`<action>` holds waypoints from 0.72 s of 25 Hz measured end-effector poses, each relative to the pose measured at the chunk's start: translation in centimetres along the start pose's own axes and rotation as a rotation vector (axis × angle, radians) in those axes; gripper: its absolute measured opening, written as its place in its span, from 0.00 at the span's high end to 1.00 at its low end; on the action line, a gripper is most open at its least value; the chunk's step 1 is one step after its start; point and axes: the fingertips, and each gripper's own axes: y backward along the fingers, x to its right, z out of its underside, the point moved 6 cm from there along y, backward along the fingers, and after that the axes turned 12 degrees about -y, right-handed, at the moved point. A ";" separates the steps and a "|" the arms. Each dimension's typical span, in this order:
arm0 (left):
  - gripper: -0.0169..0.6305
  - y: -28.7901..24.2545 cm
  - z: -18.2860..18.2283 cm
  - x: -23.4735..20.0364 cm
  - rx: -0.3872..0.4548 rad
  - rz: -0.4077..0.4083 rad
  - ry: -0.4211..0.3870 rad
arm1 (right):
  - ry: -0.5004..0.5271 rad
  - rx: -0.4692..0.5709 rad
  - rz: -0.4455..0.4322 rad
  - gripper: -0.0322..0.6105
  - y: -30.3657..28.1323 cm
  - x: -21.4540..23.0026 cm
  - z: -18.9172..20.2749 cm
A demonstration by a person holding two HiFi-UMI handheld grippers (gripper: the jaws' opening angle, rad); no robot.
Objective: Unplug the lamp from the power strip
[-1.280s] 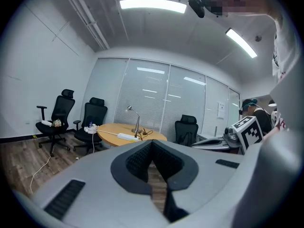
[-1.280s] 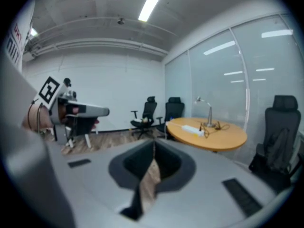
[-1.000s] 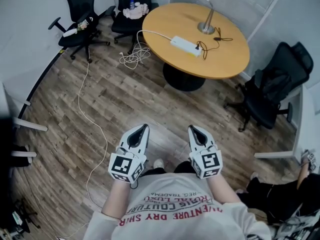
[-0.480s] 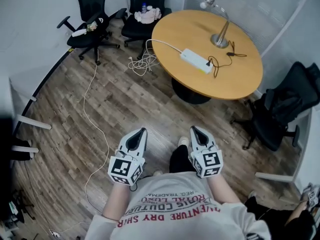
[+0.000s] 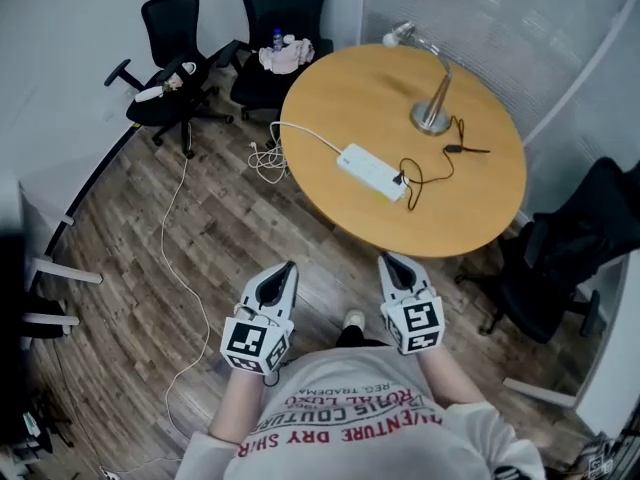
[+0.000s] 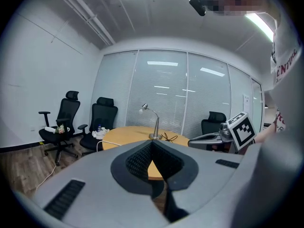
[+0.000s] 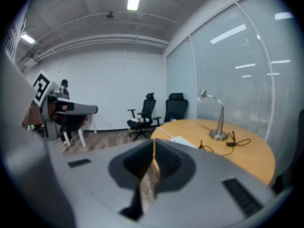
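A silver desk lamp [image 5: 432, 108] stands on a round wooden table [image 5: 340, 88]. Its black cord [image 5: 432, 164] loops over to a white power strip [image 5: 370, 171] and is plugged in at the strip's near end [image 5: 400, 180]. Both grippers hover over the floor, short of the table's near edge and touching nothing. My left gripper [image 5: 286, 268] is shut and empty, its jaws meeting at the tip [image 6: 152, 145]. My right gripper [image 5: 389, 261] is shut and empty too [image 7: 153, 145]. The right gripper view shows the power strip [image 7: 183, 141] and lamp [image 7: 219, 120] ahead.
Two black office chairs [image 5: 175, 58] stand at the back left, one with a bottle and cloth [image 5: 283, 50] on its seat. A white cable [image 5: 180, 218] trails across the wood floor. Another black chair [image 5: 570, 258] stands to the right, by a glass wall [image 5: 520, 28].
The person has walked toward the table, so it now lies nearer and larger in the head view. Both grippers stayed shut and level in front of the body.
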 end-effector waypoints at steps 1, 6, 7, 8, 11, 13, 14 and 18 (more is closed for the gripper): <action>0.93 -1.4 -0.2 0.2 -0.001 0.004 -0.001 | -0.006 -0.002 0.006 0.90 -0.5 1.3 -0.4; 0.93 -7.5 -1.2 1.2 -0.014 0.045 0.004 | -0.045 -0.008 0.036 0.90 -2.0 6.5 -2.1; 0.93 -8.6 -1.3 1.4 -0.021 0.061 0.004 | -0.055 -0.010 0.045 0.90 -2.3 7.4 -2.4; 0.93 -9.6 -1.4 1.6 -0.028 0.078 0.002 | -0.066 -0.012 0.055 0.90 -2.4 8.1 -2.6; 0.93 -12.4 -1.4 1.6 -0.047 0.118 0.001 | -0.091 -0.023 0.081 0.90 -3.0 10.0 -2.7; 0.93 -14.6 -1.4 1.1 -0.052 0.148 -0.001 | -0.105 -0.028 0.108 0.90 -3.7 11.2 -2.7; 0.93 -15.8 -1.4 0.8 -0.053 0.166 -0.004 | -0.113 -0.029 0.124 0.90 -4.1 11.8 -2.9; 0.93 -21.5 -1.5 -0.9 -0.057 0.255 -0.010 | -0.137 -0.034 0.190 0.90 -6.4 13.6 -3.8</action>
